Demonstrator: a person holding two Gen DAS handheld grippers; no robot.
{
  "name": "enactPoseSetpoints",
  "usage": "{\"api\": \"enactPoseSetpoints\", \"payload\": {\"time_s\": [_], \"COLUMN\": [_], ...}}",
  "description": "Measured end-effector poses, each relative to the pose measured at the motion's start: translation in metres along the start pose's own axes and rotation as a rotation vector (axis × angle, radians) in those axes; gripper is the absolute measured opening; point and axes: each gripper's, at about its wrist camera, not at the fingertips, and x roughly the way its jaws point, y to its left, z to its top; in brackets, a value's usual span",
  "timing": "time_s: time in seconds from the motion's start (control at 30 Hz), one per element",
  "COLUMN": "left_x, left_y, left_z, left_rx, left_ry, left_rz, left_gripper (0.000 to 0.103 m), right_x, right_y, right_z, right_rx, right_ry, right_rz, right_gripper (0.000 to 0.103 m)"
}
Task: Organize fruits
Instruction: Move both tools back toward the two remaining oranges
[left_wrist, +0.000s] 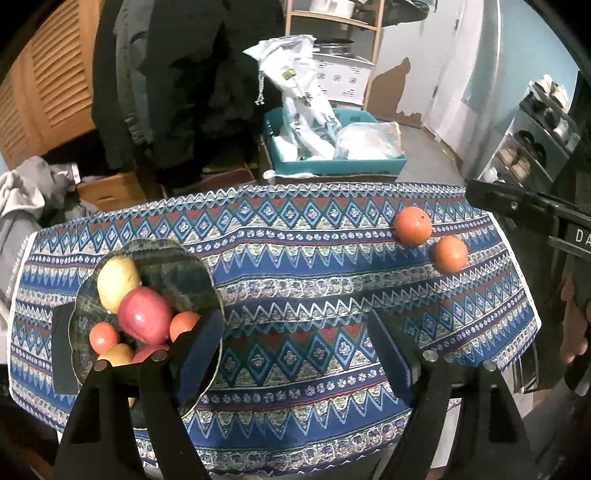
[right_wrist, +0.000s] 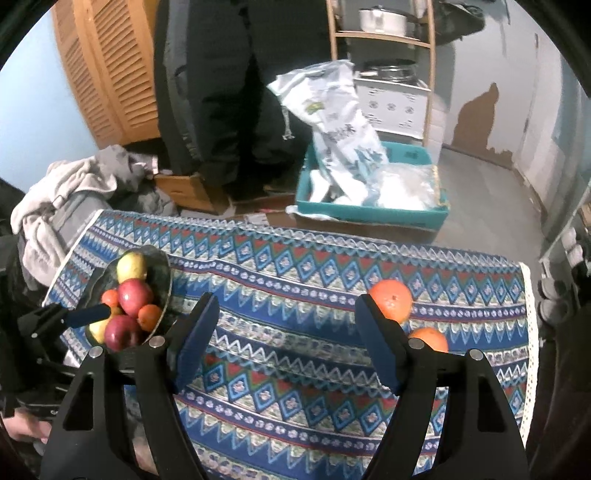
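Note:
A dark glass bowl (left_wrist: 208, 275) (right_wrist: 168, 282) stands on the left of the patterned blue tablecloth (left_wrist: 303, 258). It holds a yellow fruit (left_wrist: 118, 282), a red apple (left_wrist: 144, 314) and small oranges (left_wrist: 103, 336). Two loose oranges (left_wrist: 413, 226) (left_wrist: 450, 253) lie near the cloth's right edge. My left gripper (left_wrist: 295, 347) is open over bare cloth, its left finger in front of the bowl's rim. My right gripper (right_wrist: 288, 336) is open too, nothing between its fingers. Its right finger overlaps the nearer oranges (right_wrist: 392, 300) (right_wrist: 430, 339).
Beyond the table's far edge a teal box (left_wrist: 332, 164) with white bags sits on the floor. Dark hanging clothes (left_wrist: 177, 92), a wooden shelf and a louvred door stand behind. A pile of grey laundry (right_wrist: 74, 192) lies at the left. A person's hand (left_wrist: 574, 332) shows at the right.

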Motion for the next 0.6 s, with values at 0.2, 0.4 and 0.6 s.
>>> {"api": "enactPoseSetpoints", "payload": {"time_s": [0.2,0.4,0.6], "left_x": [0.003,0.011,0.026], "left_y": [-0.020,-0.043,-0.060], "left_z": [0.007,0.016,0.029], "left_rx": [0.035,0.077,0.121], "left_ry": [0.004,0.010,0.031], "left_rz": [-0.002,-0.006,-0.013], "left_gripper": [0.087,0.087,0.087], "right_x": [-0.010,-0.013,-0.009], "right_y": [-0.020,-0.047,-0.086], "right_z": [-0.008,-0.014,-0.018], "right_rx": [0.015,0.044,0.099], "right_ry": [-0.013,-0.010,0.026], "right_rz": [-0.035,-0.064,-0.102], "right_gripper": [0.078,0.081,0.081]}}
